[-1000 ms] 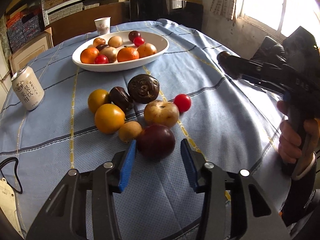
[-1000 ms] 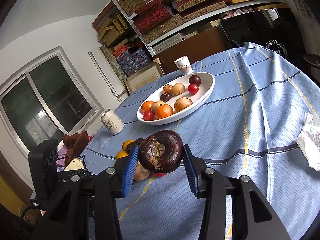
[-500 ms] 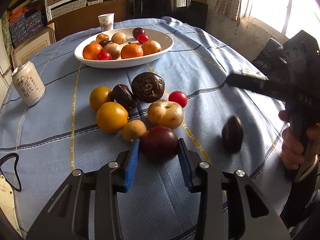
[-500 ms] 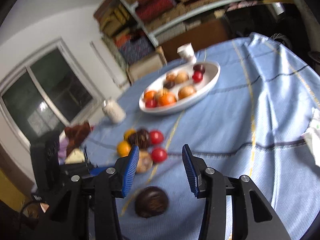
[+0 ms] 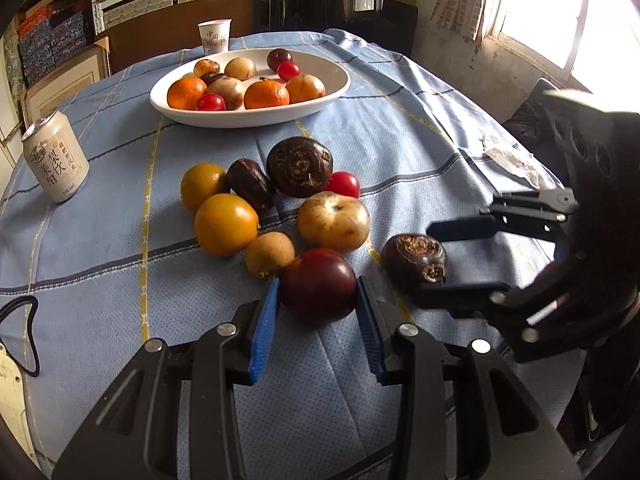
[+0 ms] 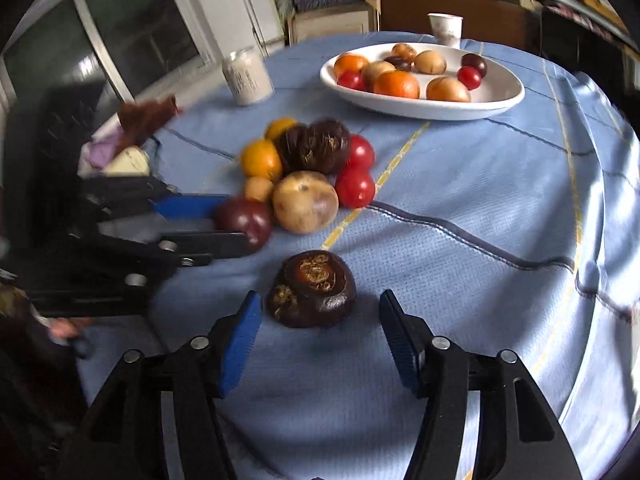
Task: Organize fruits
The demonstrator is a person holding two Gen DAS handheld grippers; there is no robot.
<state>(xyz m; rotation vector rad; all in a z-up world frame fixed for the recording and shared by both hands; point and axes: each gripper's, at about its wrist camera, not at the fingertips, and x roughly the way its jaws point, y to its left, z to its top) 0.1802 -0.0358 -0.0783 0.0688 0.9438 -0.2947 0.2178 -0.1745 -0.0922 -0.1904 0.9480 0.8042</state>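
Observation:
A dark red plum (image 5: 318, 280) rests on the blue cloth at the near edge of a fruit pile, and my left gripper (image 5: 317, 292) is shut on it, both blue pads against its sides. To its right lies a dark brown knobbly fruit (image 5: 414, 260). My right gripper (image 6: 319, 300) straddles this fruit (image 6: 314, 288) with jaws opening and pads clear of it on both sides. In the right wrist view the left gripper (image 6: 236, 220) shows at left, clamped on the plum (image 6: 248, 216). A white oval bowl (image 5: 320, 100) with several fruits stands at the far side.
The pile holds yellow-orange fruits (image 5: 226, 224), a tan one (image 5: 334, 220), dark brown ones (image 5: 300, 166) and a red tomato (image 5: 344, 184). A drink can (image 5: 56, 160) stands left, a paper cup (image 5: 215, 36) behind the bowl, crumpled paper (image 5: 508, 160) right.
The right gripper let go of the dark brown fruit, which dropped to the cloth; the gripper then came down around it with wider jaws. The left jaws closed onto the plum.

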